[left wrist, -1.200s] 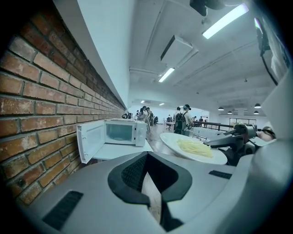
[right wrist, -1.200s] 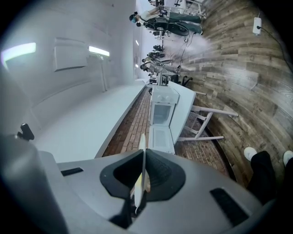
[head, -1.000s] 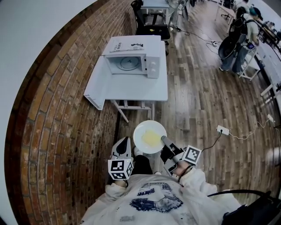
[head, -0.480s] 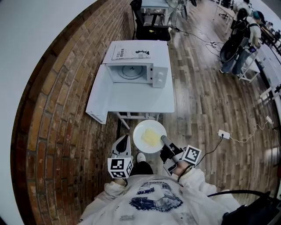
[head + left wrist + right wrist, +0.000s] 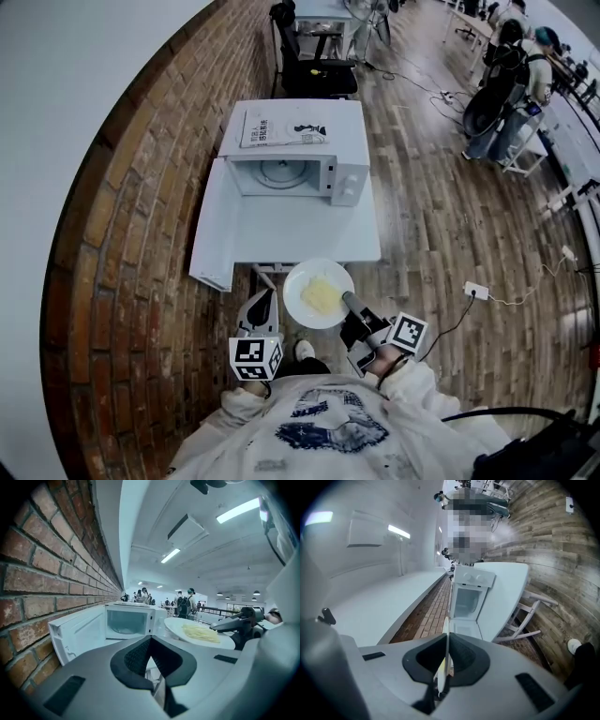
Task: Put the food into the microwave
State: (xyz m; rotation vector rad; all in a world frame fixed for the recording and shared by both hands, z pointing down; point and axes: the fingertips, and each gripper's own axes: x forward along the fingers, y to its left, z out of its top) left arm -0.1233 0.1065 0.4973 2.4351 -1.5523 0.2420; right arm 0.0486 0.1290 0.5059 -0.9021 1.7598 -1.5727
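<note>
Head view: The plate [image 5: 319,292] with the yellow food [image 5: 321,296] is in the air, just short of the near edge of the white table [image 5: 309,234]. The right gripper [image 5: 350,302] has it by the right-hand rim. The left gripper [image 5: 263,302] hangs beside the plate, apart from it. The microwave [image 5: 292,174] stands at the back of the table, with its door [image 5: 214,225] swung fully open to the left and a booklet [image 5: 281,127] on top.

Left gripper view: The jaws of the left gripper [image 5: 150,641] are pressed together with nothing between them. The plate [image 5: 197,632] looks level, and the cavity of the microwave [image 5: 126,620] is open and unobstructed.

Right gripper view: The right gripper [image 5: 447,641] is clenched on the rim of the plate [image 5: 442,674], which shows edge-on as a thin line between the pads. The microwave [image 5: 468,597] lies ahead.

Assessment: The carrying step is under way. A one-sided rim grip gives little resistance to tipping, so the plate should be kept level. It should approach square to the opening, pass clear of the door edge and the cavity roof, and be set fully down on the turntable before release. The free gripper is available to steady the plate's left rim.
</note>
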